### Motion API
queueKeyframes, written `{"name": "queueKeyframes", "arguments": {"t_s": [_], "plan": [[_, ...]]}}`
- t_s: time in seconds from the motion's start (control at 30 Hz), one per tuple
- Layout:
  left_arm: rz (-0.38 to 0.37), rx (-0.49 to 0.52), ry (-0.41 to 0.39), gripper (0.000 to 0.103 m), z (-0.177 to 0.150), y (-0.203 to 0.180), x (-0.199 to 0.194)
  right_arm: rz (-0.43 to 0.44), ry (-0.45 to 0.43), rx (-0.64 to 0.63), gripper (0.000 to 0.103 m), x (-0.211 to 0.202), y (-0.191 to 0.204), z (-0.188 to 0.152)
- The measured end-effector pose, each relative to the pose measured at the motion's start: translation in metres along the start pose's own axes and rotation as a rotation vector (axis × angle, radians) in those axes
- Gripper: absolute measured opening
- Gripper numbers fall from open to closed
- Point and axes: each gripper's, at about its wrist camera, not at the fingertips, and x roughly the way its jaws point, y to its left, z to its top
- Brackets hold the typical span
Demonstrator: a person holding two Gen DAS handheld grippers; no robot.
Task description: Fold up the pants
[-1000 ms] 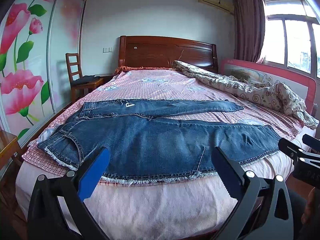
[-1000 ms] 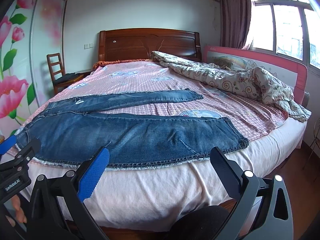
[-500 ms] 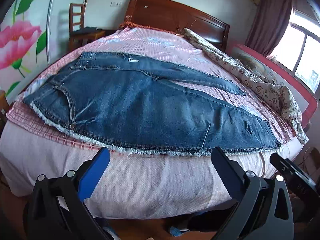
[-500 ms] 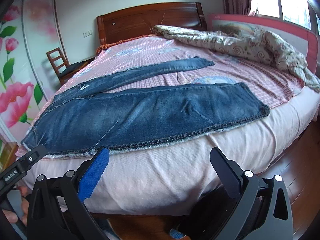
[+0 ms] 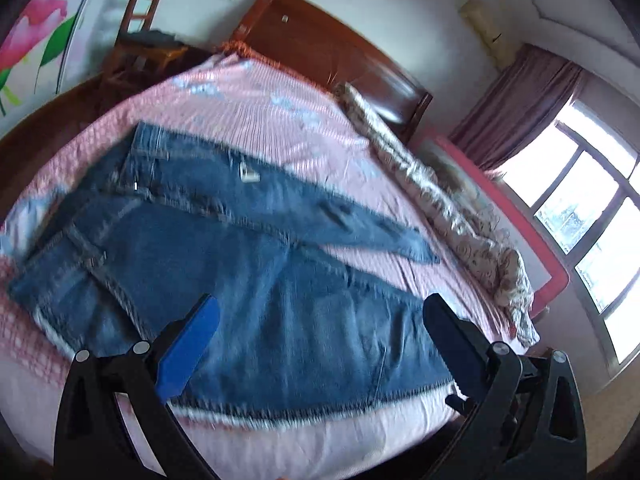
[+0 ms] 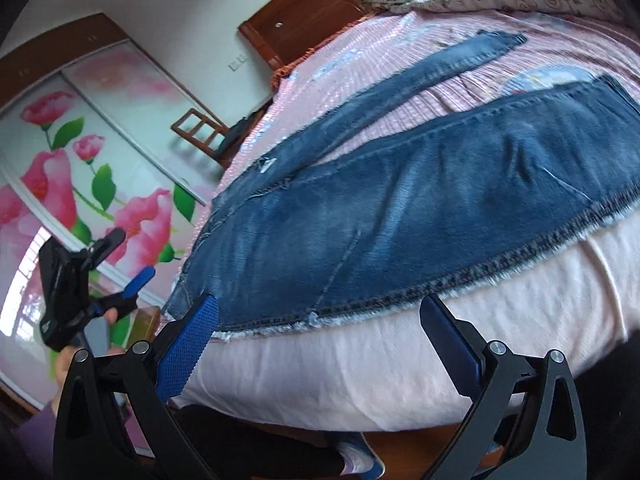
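A pair of blue denim pants (image 5: 248, 280) lies spread flat across the near half of a bed (image 5: 280, 120) covered by a pink checked sheet, waistband toward the left of the left wrist view and both legs running out to the right. The nearer leg lies along the mattress edge, its frayed seam just above the pale pink side of the mattress (image 6: 360, 360); the farther leg (image 6: 420, 80) angles away from it, leaving a wedge of sheet between them. The left tool (image 5: 320, 348) hangs above the nearer leg with its jaws spread wide, gripping nothing. The right tool (image 6: 320, 344) is likewise wide apart and empty, poised at the bed's edge near the frayed seam. A rumpled patterned quilt (image 5: 440, 200) lies along the far side, below a wooden headboard (image 5: 332, 52).
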Motion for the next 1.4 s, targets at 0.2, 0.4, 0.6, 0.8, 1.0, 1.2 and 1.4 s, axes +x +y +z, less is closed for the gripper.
{"name": "queueKeyframes", "arguments": {"t_s": [0.2,0.4,0.6,0.8,1.0,1.2,1.4], "plan": [[0.308,0.083,0.152,0.101,0.095,0.054,0.054,0.042,0.13,-0.168,0.1,0.027,0.026,0.018],[0.317,0.182,0.167,0.101,0.179,0.13,0.127,0.064,0.175,-0.169,0.1,0.058,0.026,0.028],[0.32,0.269,0.251,0.098,0.209,0.179,0.187,0.064,0.208,-0.157,0.1,0.084,0.028,0.034],[0.298,0.284,0.324,0.074,0.21,0.205,0.217,0.095,0.226,-0.178,0.1,0.099,0.04,0.038],[0.271,0.27,0.335,0.074,0.21,0.215,0.228,0.117,0.245,-0.181,0.1,0.104,0.046,0.033],[0.237,0.227,0.336,0.056,0.209,0.22,0.228,0.106,0.252,-0.175,0.1,0.101,0.045,0.031],[0.235,0.174,0.354,0.025,0.206,0.225,0.222,0.103,0.237,-0.169,0.1,0.098,0.041,0.035]]}}
